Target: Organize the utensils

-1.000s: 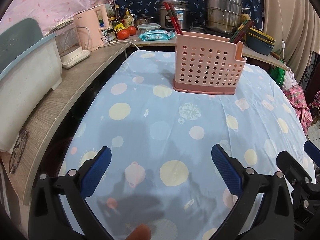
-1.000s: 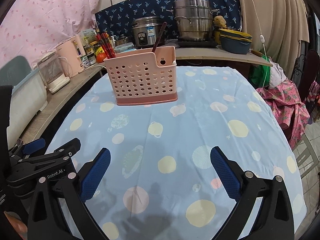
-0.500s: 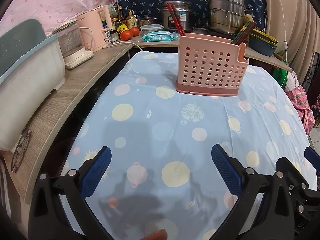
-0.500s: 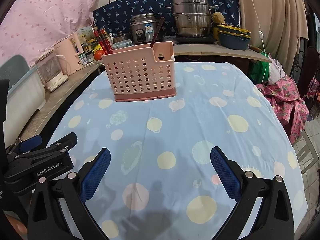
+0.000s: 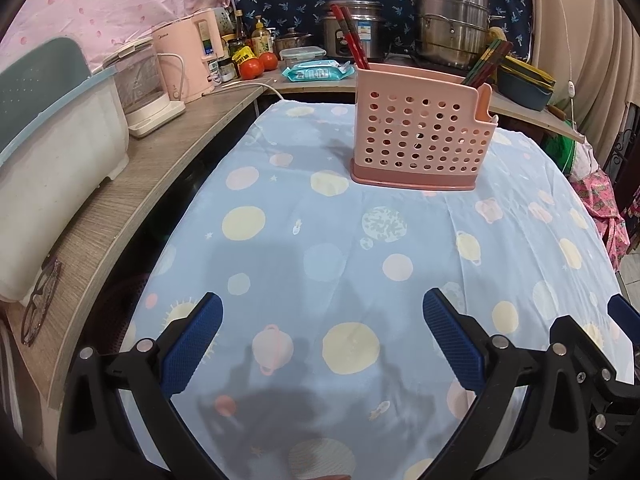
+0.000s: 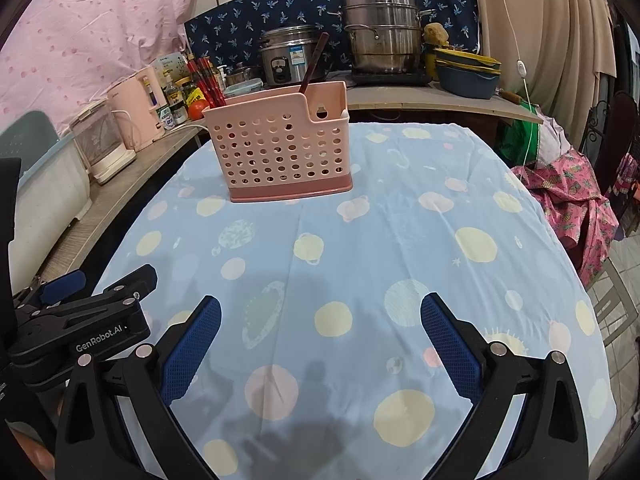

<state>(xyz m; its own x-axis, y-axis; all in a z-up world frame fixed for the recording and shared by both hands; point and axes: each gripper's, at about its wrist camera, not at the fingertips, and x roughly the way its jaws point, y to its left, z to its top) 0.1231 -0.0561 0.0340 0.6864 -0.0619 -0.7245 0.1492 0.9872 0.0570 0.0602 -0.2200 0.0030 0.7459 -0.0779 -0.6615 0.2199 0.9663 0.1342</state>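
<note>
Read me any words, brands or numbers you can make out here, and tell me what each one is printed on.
"GenRobot.AI": white lettering on the black body of the left gripper, seen from the right wrist view.
Pink kettle: a small logo near the top, too blurred to read.
Rice cooker: a blue and white sticker, too small to read.
Wet wipes pack: print illegible.
Sauce bottles: labels illegible.

A pink basket [image 5: 422, 132] full of round holes stands upright on the bench [image 5: 320, 248], near its far end. Red chopsticks [image 5: 352, 46] stick up from the basket's left end. More dark sticks [image 5: 486, 66] lean out at its right end.
</note>
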